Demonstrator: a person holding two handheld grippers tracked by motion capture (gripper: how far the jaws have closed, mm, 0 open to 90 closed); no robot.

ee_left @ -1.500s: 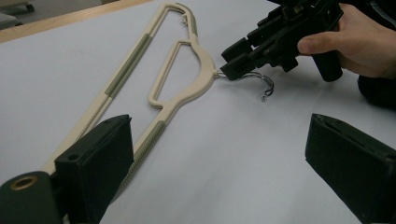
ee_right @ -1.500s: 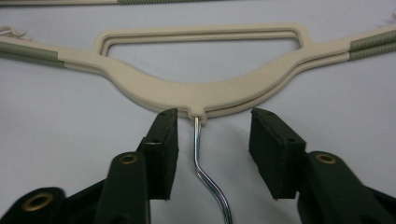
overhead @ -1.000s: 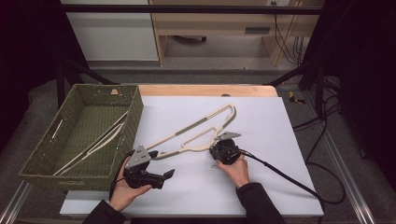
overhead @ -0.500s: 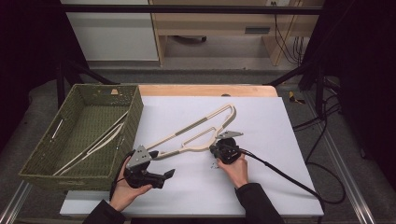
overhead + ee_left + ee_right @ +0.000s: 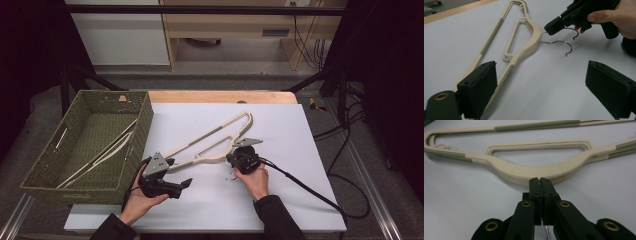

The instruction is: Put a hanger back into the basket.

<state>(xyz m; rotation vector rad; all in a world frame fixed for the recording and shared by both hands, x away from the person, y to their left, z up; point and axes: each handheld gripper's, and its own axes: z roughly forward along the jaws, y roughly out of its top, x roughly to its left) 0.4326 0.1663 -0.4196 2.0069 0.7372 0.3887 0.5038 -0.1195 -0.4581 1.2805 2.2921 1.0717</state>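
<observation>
Where the white surface (image 5: pixel 280 200) meets its left edge, a green woven basket (image 5: pixel 40 172) stands, and one cream hanger (image 5: pixel 102 152) lies inside it, leaning on the right wall; its hook I cannot make out. Near the front edge, left of the middle, the left hand (image 5: pixel 137 205) holds the left gripper (image 5: pixel 182 184). In the left gripper view its two black jaws stand wide apart with nothing between them, and the left one covers the lower end of the hanger arm. From there the cream hangers (image 5: pixel 212 145) stretch diagonally toward the back edge of the surface. They seem to be two, one stacked on the other, because the right gripper view shows double outlines and the left gripper view shows two metal hooks (image 5: pixel 564 46); how exactly they lie on each other is hard to tell. At the middle of the surface the right hand (image 5: pixel 255 180) holds the right gripper (image 5: pixel 539 181), touching the curved neck of the hangers. Its jaws are pressed together on the wire of one hook, which is mostly hidden between them. A black cable (image 5: pixel 310 187) runs from this gripper to the right edge.
</observation>
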